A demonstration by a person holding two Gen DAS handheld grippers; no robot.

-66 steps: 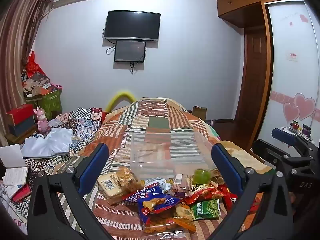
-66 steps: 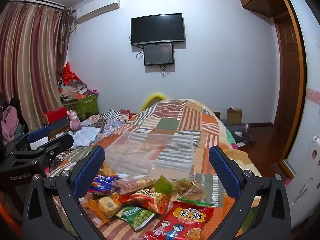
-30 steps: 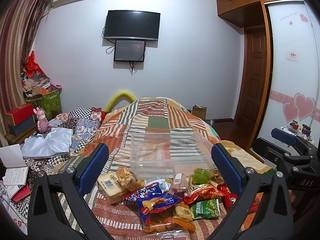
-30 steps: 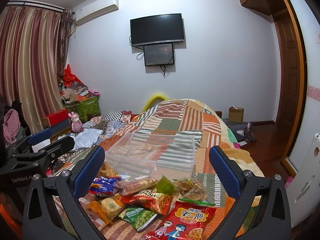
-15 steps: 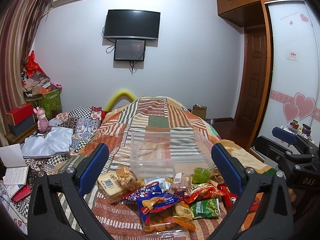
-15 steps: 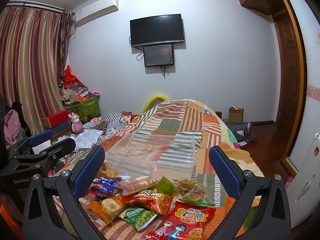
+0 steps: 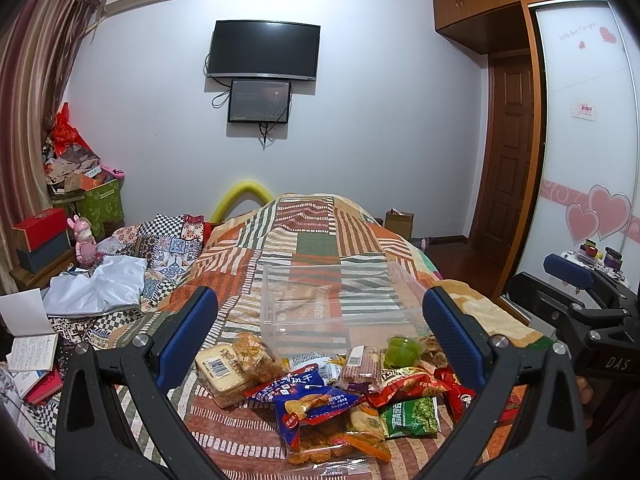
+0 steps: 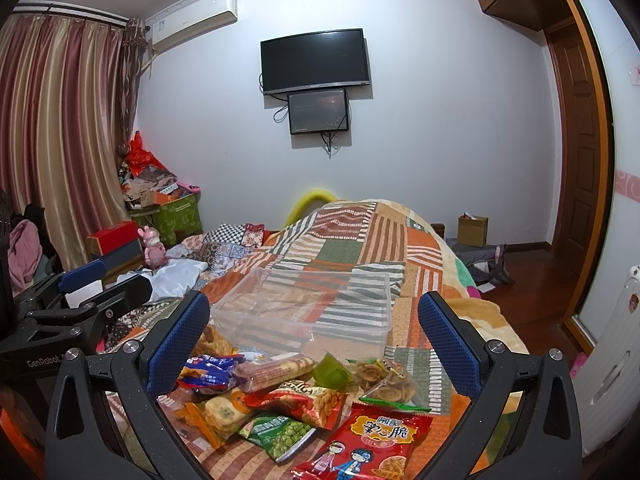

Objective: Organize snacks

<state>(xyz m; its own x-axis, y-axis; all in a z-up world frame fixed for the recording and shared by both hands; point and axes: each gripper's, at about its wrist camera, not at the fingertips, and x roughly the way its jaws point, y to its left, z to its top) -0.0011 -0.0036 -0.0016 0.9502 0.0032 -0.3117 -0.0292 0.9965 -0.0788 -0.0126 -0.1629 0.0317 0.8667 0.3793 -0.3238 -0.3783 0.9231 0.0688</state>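
A pile of snack packets lies on the patchwork bedspread (image 7: 304,240): a blue chip bag (image 7: 308,398), a green pea bag (image 7: 410,416), a pale cake pack (image 7: 220,372), a green jelly cup (image 7: 402,350) and a red bag (image 8: 372,444). Behind the pile stands an empty clear plastic box (image 7: 340,304), also in the right wrist view (image 8: 308,312). My left gripper (image 7: 320,332) is open and empty above the pile. My right gripper (image 8: 312,332) is open and empty, a little to the right of the left one.
Folded cloths and a white garment (image 7: 100,286) lie on the bed's left side. Boxes and a pink toy (image 7: 84,240) stand at the left wall. A wardrobe (image 7: 580,160) and a door are on the right. A cardboard box (image 8: 472,230) sits on the floor.
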